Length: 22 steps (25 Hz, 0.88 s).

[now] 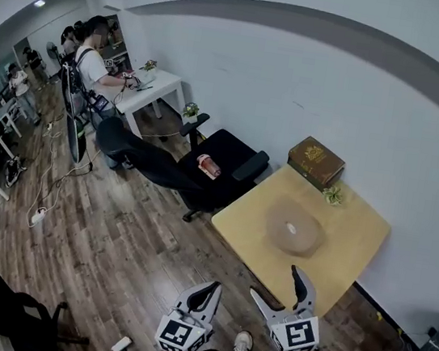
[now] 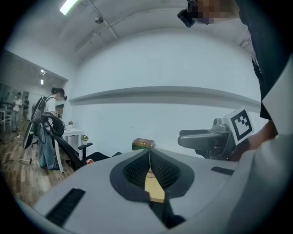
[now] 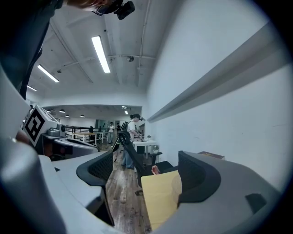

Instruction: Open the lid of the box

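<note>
Box place: the box (image 1: 316, 161) lies closed at the far corner of the table (image 1: 345, 263), close to the wall, at about 12 o'clock from the right gripper (image 1: 277, 284) and 1 o'clock from the left gripper (image 1: 210, 290), well apart from both.
Neighbours: a small plant (image 1: 332, 195) sits just beside it at its 5 o'clock; a round tan disc (image 1: 293, 229) lies mid-table.
Left gripper: pads pressed together, nothing between them.
Right gripper: jaws spread wide, only table and floor between them.
Handling, as a judgement: brown, hard-sided and stiff, with a gold mark on top. It looks light enough to skid on the smooth wood, so one gripper should steady the base. The other should lift the lid by its free edge, opposite whichever side hinges.
Hard to make out: the lid seam, hinge side and any clasp are too small to read. In the right gripper view one jaw cuts off most of the box. What the disc is stays unclear.
</note>
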Motion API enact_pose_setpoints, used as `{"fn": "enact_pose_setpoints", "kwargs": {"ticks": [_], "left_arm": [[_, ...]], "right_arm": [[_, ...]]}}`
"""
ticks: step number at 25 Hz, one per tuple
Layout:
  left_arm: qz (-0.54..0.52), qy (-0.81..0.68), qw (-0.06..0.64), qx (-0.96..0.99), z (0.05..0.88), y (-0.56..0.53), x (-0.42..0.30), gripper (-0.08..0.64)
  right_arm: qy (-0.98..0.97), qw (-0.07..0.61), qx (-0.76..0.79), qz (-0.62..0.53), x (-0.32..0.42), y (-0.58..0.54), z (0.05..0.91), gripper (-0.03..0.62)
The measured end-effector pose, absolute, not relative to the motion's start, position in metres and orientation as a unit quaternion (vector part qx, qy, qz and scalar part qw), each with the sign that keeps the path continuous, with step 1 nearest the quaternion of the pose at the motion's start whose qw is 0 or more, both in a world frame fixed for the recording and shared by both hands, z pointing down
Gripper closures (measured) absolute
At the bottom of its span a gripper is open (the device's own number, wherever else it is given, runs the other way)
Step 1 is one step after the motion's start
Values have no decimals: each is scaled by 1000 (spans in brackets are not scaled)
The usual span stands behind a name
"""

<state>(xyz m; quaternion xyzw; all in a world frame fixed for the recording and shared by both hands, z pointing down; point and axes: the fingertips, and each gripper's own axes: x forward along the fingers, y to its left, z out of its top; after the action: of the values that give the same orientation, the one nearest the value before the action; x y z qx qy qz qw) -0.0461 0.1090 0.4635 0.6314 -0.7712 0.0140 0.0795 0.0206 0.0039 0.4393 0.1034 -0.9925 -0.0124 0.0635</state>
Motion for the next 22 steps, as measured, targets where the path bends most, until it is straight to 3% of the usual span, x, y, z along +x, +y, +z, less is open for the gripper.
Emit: {"fn": "enact_pose_setpoints", "kwargs": {"ticks": [11, 22], "left_arm": [[28, -753, 83, 652, 469, 73, -57, 538], [30, -699, 76, 710, 472, 3, -115, 538]], "right_arm": [[-991, 71, 118, 0, 12, -30, 453, 146], [-978, 92, 184, 20, -27, -81, 464, 143]]}}
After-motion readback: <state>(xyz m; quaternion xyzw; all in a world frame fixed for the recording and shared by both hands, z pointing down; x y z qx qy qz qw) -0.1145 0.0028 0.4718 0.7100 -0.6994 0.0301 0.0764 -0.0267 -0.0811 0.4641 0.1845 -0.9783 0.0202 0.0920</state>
